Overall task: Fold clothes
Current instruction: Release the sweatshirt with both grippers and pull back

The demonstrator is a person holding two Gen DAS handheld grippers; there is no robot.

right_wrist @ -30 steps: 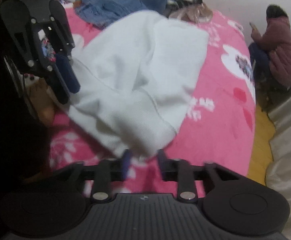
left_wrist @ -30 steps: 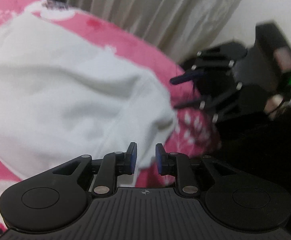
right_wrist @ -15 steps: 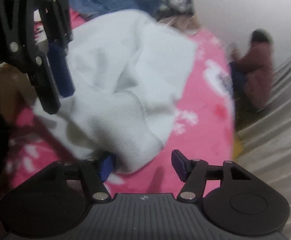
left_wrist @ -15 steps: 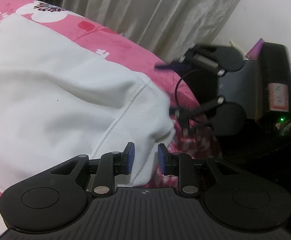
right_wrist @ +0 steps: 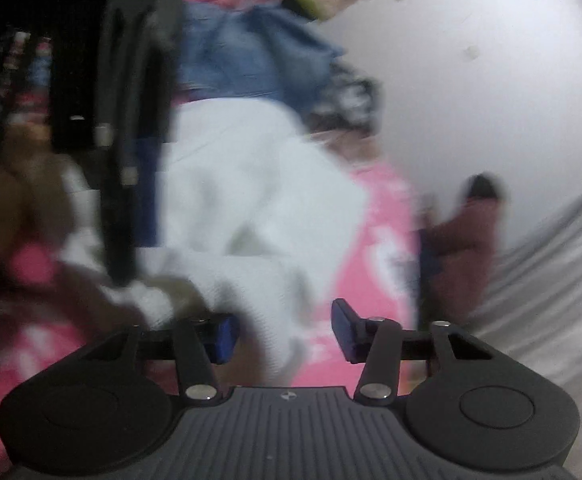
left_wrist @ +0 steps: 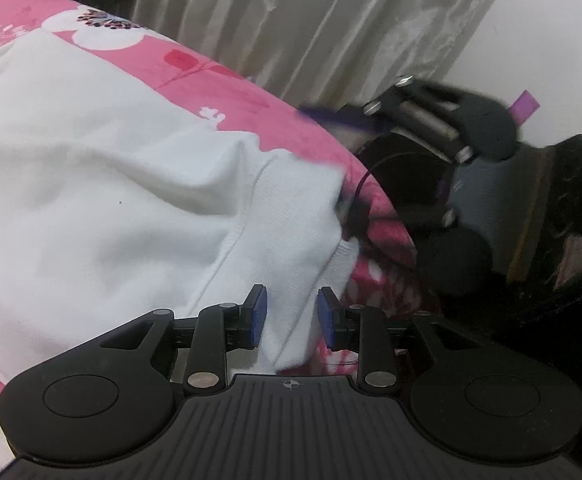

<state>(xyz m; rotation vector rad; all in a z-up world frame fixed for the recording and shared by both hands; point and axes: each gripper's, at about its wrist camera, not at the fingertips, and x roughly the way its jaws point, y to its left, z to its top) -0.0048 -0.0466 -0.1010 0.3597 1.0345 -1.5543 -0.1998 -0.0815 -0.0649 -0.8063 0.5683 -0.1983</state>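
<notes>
While blurred, both grippers' fingers (left_wrist: 258, 312) seemingly straddle the ribbed white sweatshirt (left_wrist: 111, 200) hem, unpinched.

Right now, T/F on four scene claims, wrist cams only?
1. The white garment lies on a pink floral bedspread. True.
2. White fabric sits between the left tongs' pads. True; the jaws are opening.
3. The curtain is dark blue. False; it is pale cream.
4. The right tongs are empty, far from any cloth. False; white fabric lies between the closing jaws.
</notes>
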